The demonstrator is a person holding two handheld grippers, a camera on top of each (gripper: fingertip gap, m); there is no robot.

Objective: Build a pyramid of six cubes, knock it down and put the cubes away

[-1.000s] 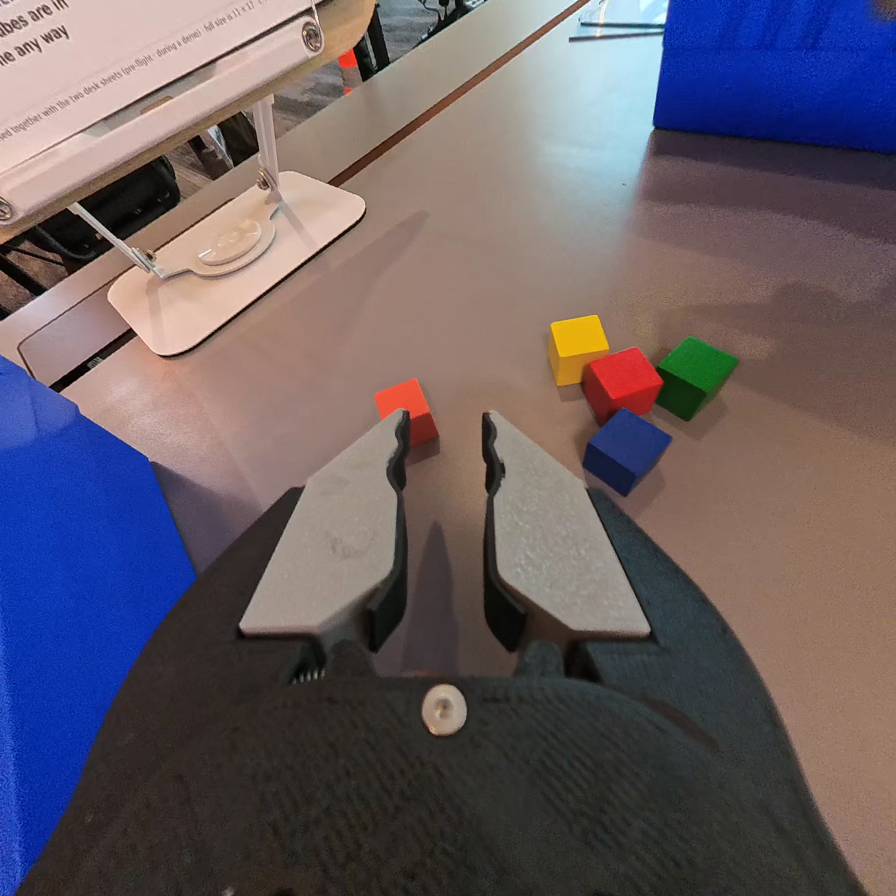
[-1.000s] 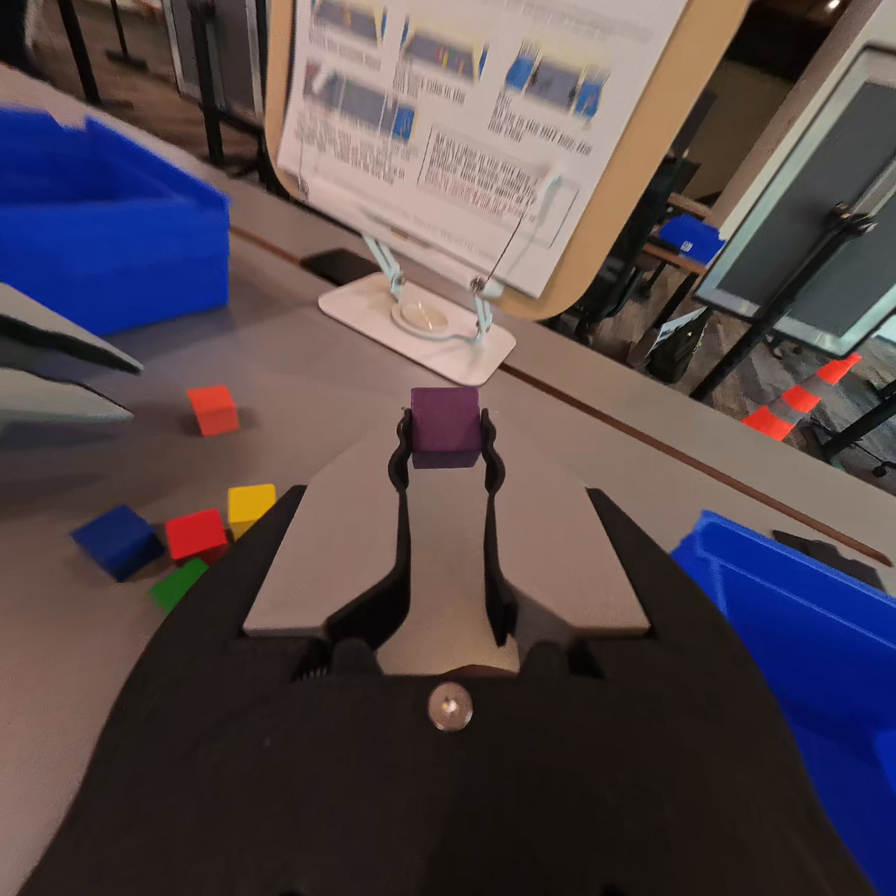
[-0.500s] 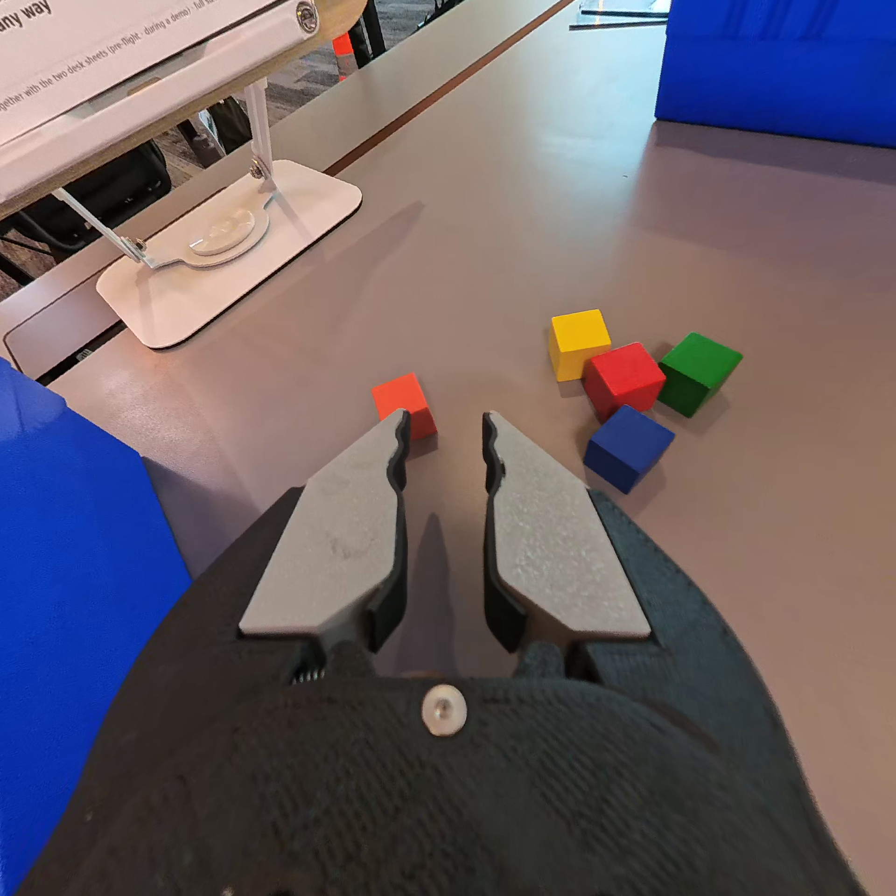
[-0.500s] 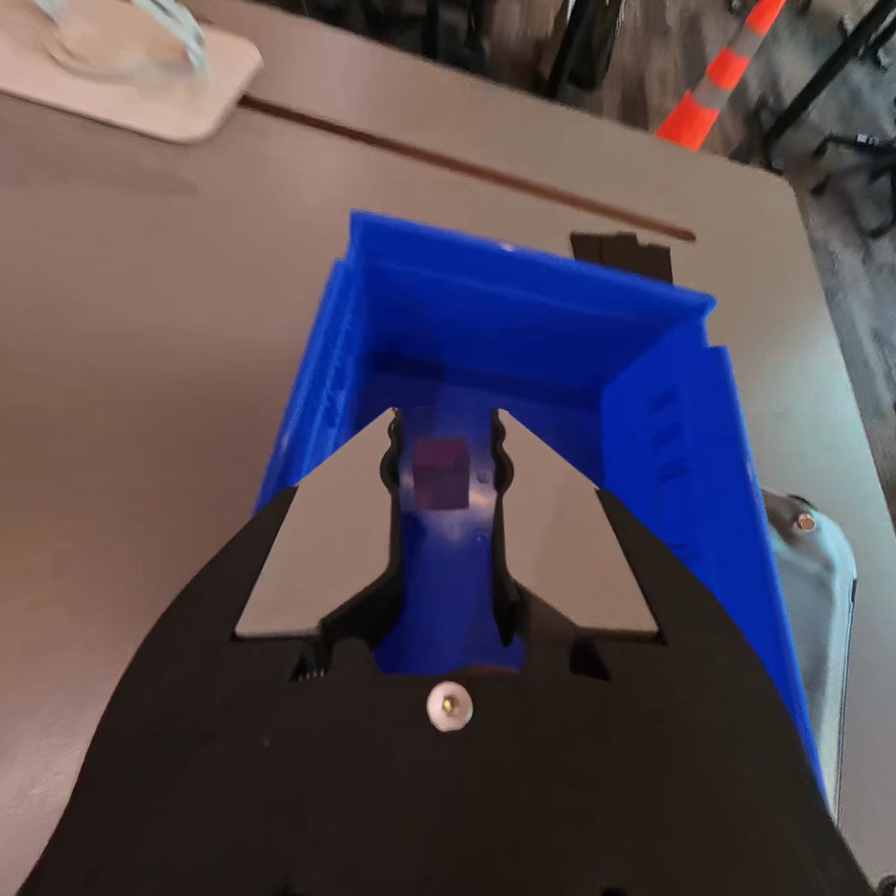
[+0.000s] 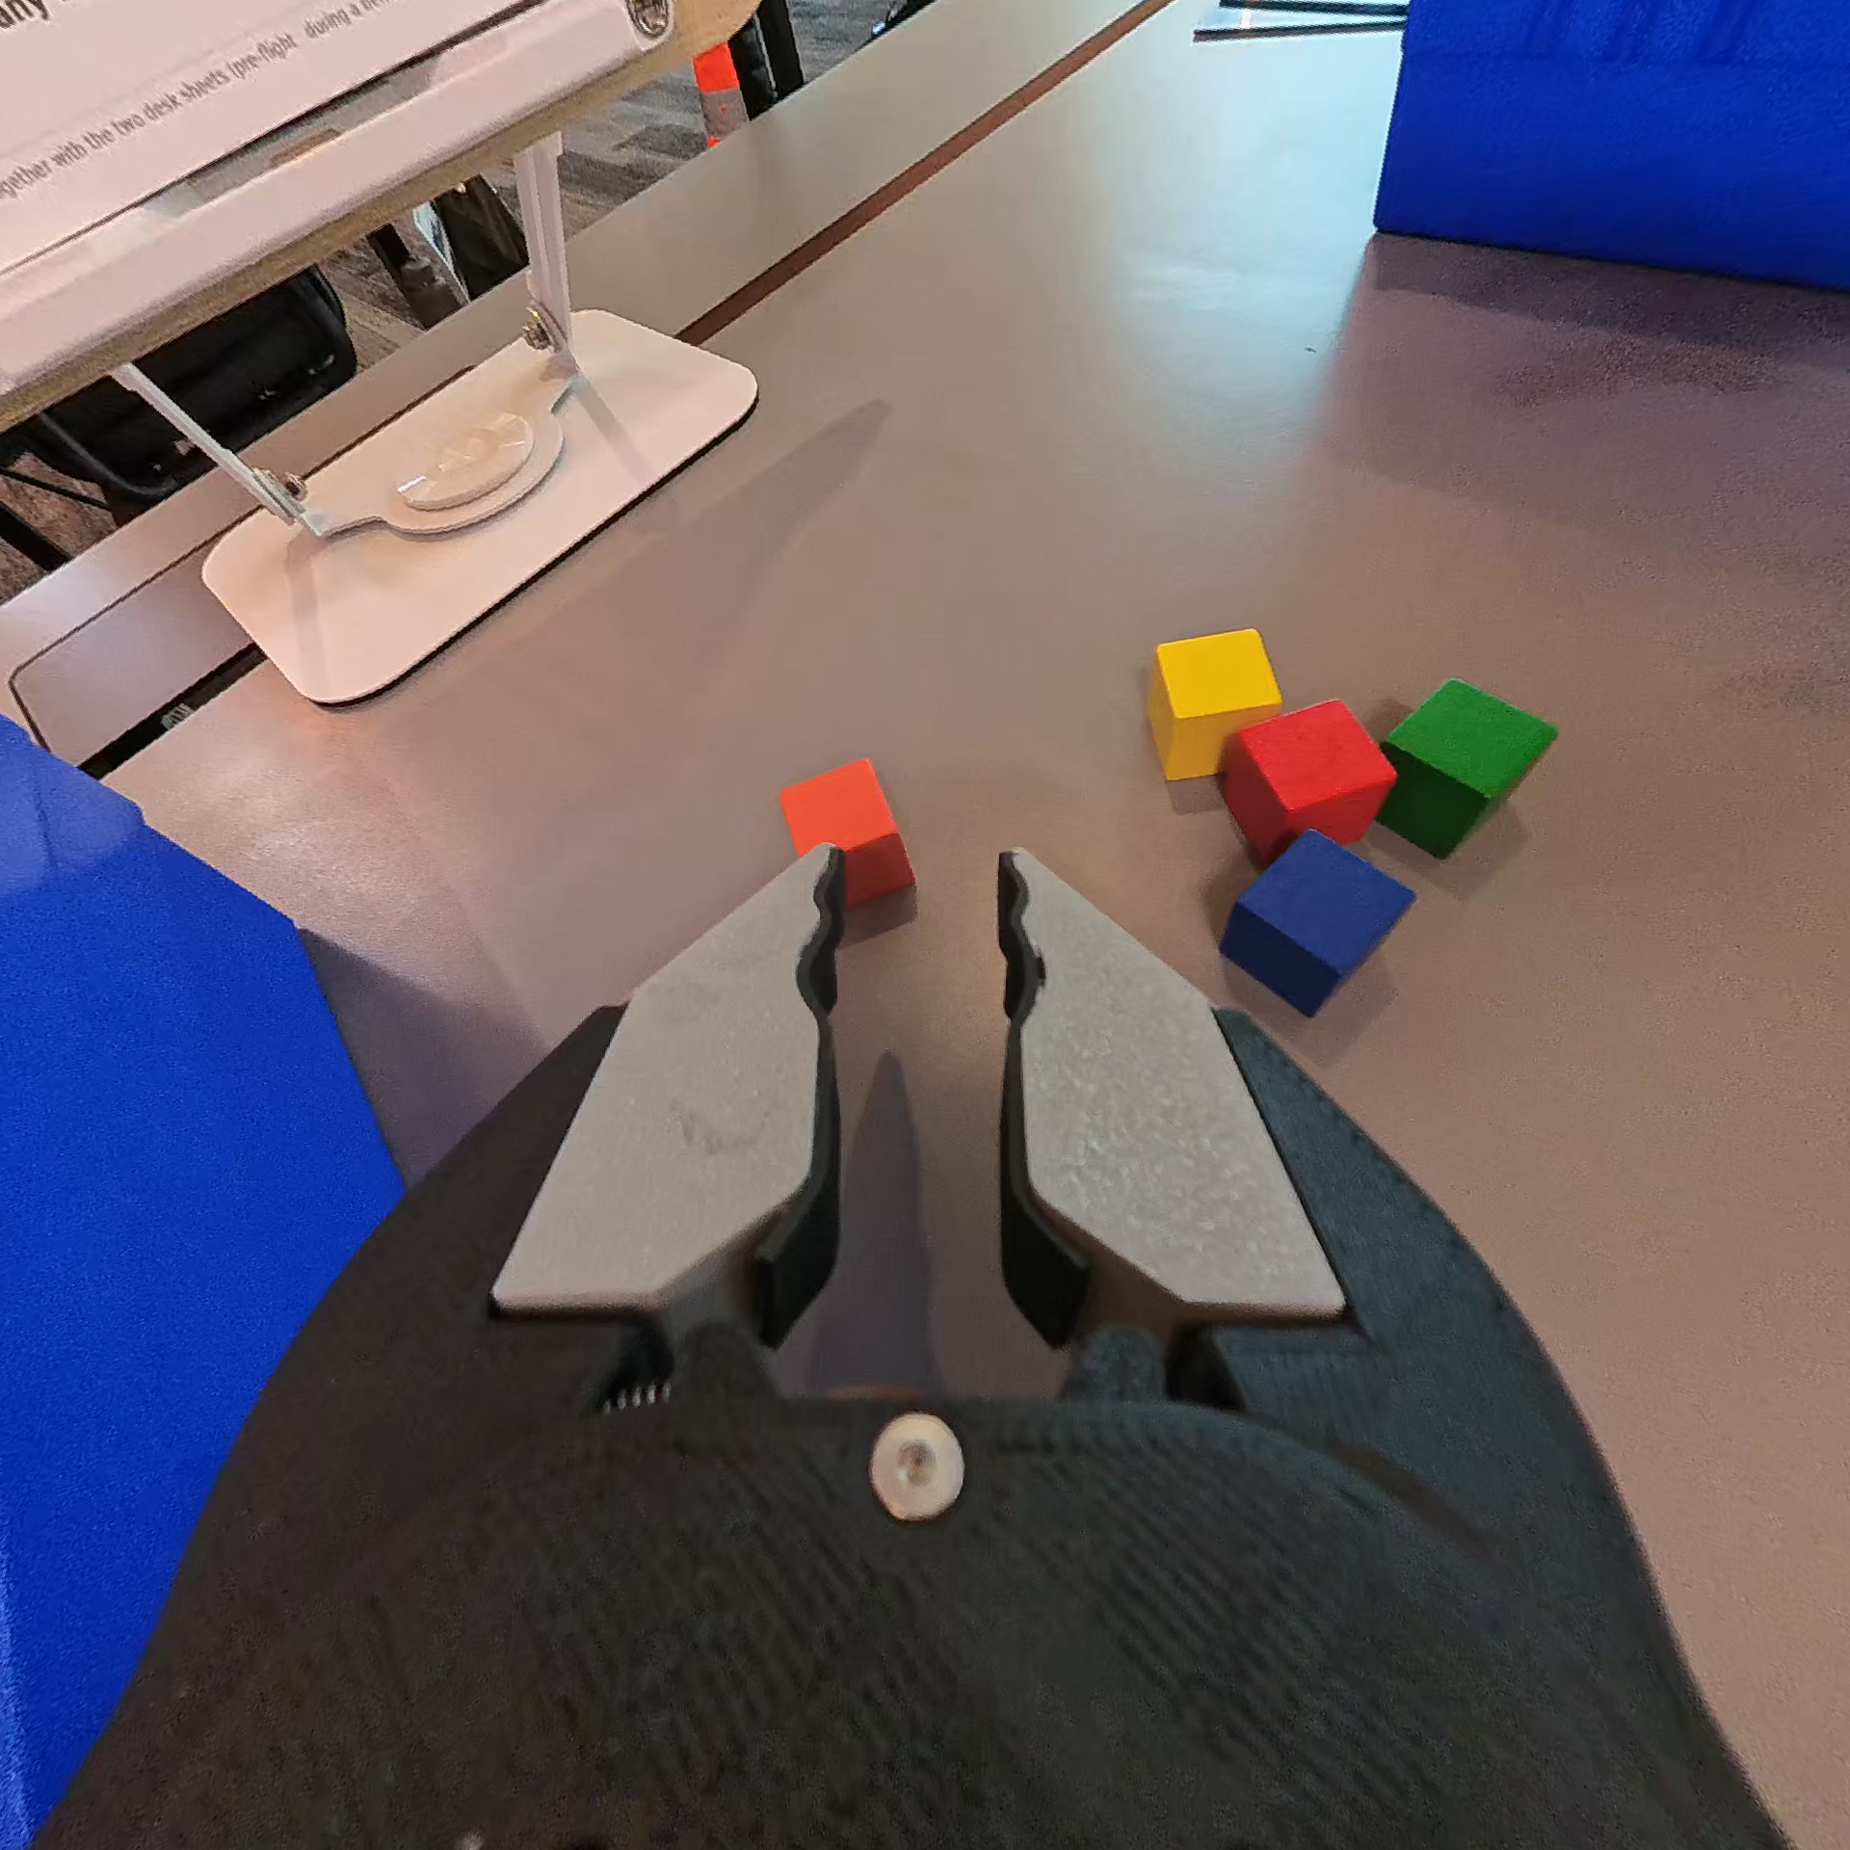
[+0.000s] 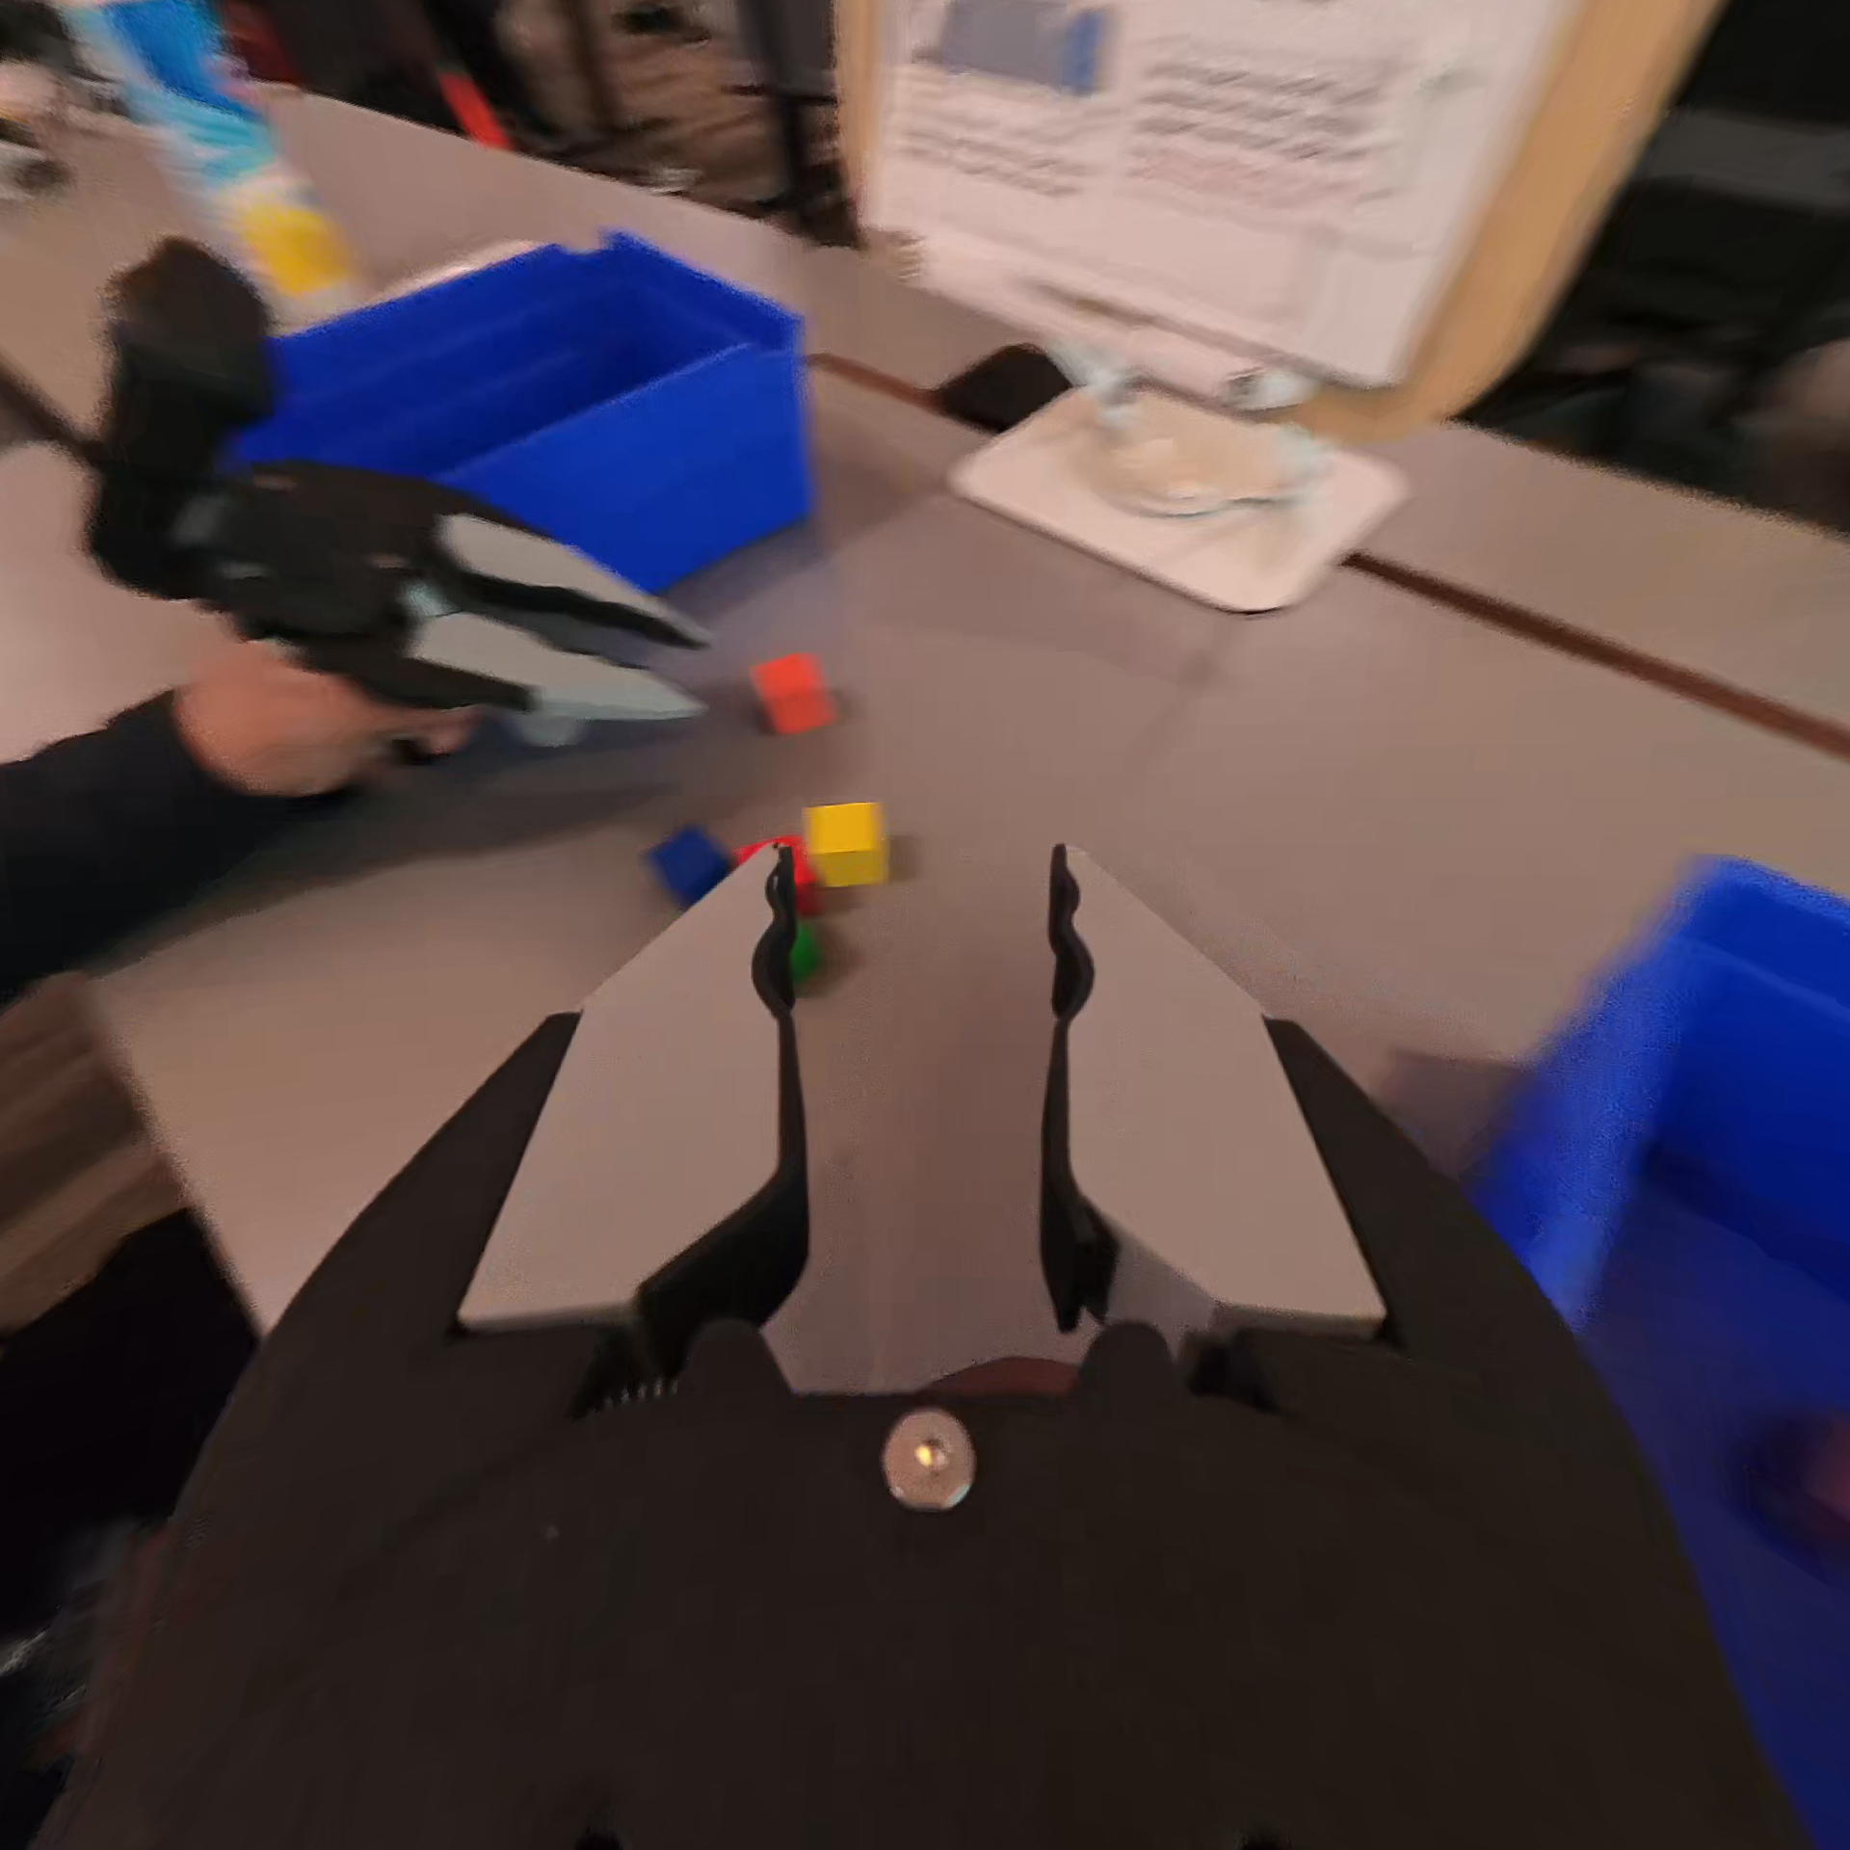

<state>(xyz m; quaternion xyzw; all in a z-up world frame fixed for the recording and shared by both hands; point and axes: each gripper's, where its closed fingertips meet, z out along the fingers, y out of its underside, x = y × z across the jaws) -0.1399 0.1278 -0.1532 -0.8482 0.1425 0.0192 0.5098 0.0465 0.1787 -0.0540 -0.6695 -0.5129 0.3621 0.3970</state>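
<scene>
Grey-fingered and black-bodied, the left gripper (image 5: 919, 881) hangs spread apart over the grey table (image 5: 1101, 420), clasping nothing; the small orange-red wooden cube (image 5: 846, 826) sits just past its left fingertip. To its right lies a cluster: yellow cube (image 5: 1211, 696), red cube (image 5: 1306, 776) touching it, green cube (image 5: 1462, 761) beside the red, blue cube (image 5: 1311, 916) nearest. A blue plastic bin (image 5: 150, 1151) stands at the left, another blue bin (image 5: 1622, 140) farther off. The right gripper (image 6: 916, 881) is likewise wide and empty above the table, blurred. A white sign stand (image 5: 471, 491) rests behind.
</scene>
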